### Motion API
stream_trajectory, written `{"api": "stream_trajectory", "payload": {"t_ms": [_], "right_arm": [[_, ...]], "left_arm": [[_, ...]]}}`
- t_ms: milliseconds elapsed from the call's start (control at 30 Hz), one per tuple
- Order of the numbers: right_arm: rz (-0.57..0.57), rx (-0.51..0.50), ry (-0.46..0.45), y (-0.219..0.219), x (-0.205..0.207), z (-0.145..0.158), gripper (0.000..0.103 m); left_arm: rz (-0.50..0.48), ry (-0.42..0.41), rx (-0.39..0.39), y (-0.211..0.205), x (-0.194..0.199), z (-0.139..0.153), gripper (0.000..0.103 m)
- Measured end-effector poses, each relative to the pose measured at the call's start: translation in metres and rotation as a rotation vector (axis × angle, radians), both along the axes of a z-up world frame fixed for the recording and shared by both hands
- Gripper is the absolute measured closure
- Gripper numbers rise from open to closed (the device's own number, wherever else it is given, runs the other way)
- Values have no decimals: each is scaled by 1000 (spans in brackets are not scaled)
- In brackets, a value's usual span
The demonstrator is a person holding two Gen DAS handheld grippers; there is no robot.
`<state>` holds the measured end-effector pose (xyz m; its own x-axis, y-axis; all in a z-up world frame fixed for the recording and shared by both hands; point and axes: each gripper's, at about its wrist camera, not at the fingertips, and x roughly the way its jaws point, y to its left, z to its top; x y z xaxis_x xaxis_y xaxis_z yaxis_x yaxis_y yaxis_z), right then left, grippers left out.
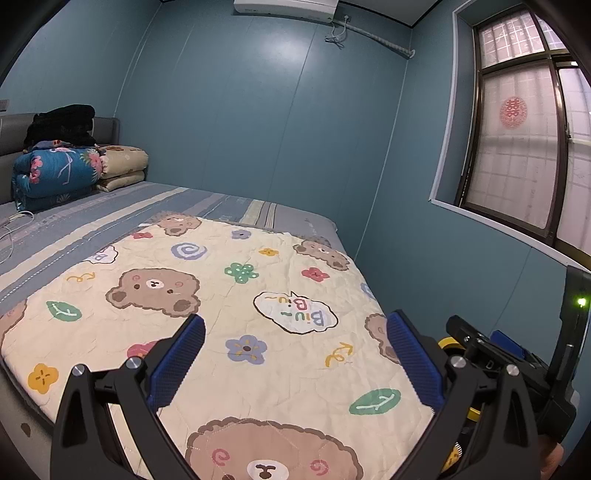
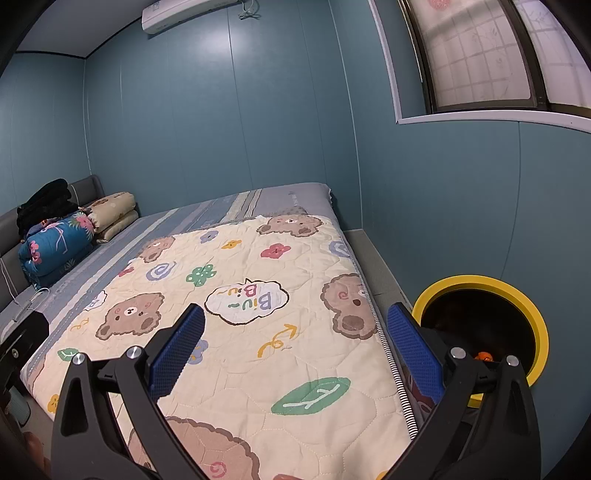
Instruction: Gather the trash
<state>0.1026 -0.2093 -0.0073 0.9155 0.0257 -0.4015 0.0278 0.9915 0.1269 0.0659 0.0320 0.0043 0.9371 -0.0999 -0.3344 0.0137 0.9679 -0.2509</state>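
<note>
A yellow-rimmed black trash bin point(image 2: 532, 306) stands on the floor at the bed's right side, with a small orange item point(image 2: 484, 356) inside. Its yellow rim also shows in the left wrist view point(image 1: 451, 342) behind the right gripper. My left gripper point(image 1: 295, 354) is open and empty above the cream bear-print quilt point(image 1: 236, 332). My right gripper point(image 2: 295, 350) is open and empty above the same quilt point(image 2: 266, 332), its right finger in front of the bin. The right gripper's body shows in the left wrist view point(image 1: 517, 362). No loose trash shows on the quilt.
The bed has a striped grey sheet point(image 1: 92, 221). Folded quilts point(image 1: 55, 173) and black clothing point(image 1: 62, 123) sit by the headboard, with a white cable point(image 1: 14, 221) nearby. Blue walls and a window point(image 1: 524, 147) close in on the right. An air conditioner point(image 1: 286, 7) hangs above.
</note>
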Motion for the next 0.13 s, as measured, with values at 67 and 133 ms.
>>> {"api": "stream_trajectory", "payload": {"t_ms": [67, 133], "right_arm": [[-1, -1, 1, 1, -1, 0, 8], [-3, 1, 1, 1, -2, 0, 8]], "left_arm": [[11, -8, 12, 0, -1, 0, 8], [16, -3, 14, 0, 0, 1, 8]]}}
